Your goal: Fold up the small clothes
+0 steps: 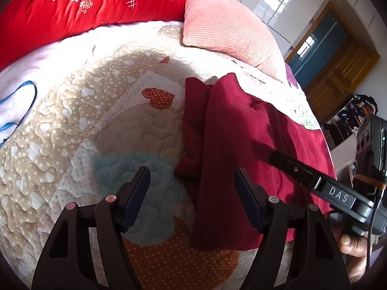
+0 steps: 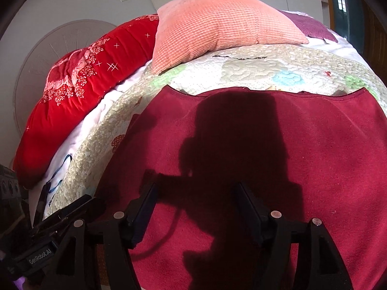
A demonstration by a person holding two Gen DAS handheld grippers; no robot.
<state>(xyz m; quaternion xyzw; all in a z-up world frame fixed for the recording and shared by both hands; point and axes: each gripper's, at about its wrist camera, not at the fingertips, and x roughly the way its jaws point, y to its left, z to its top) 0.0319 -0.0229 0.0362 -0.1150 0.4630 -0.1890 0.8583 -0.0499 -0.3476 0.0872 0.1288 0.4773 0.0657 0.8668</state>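
Dark red garment (image 1: 241, 145) lies flat on the quilted bedspread (image 1: 84, 120), its left side folded inward into a long strip with a sleeve bunched just left of it. Left gripper (image 1: 191, 193) hovers over the garment's near left edge, jaws spread wide, holding nothing. Right gripper (image 2: 196, 207) hangs over the garment's middle, jaws likewise wide apart and empty. Far: peach pillow (image 2: 222, 24), red floral cushion (image 2: 79, 91).
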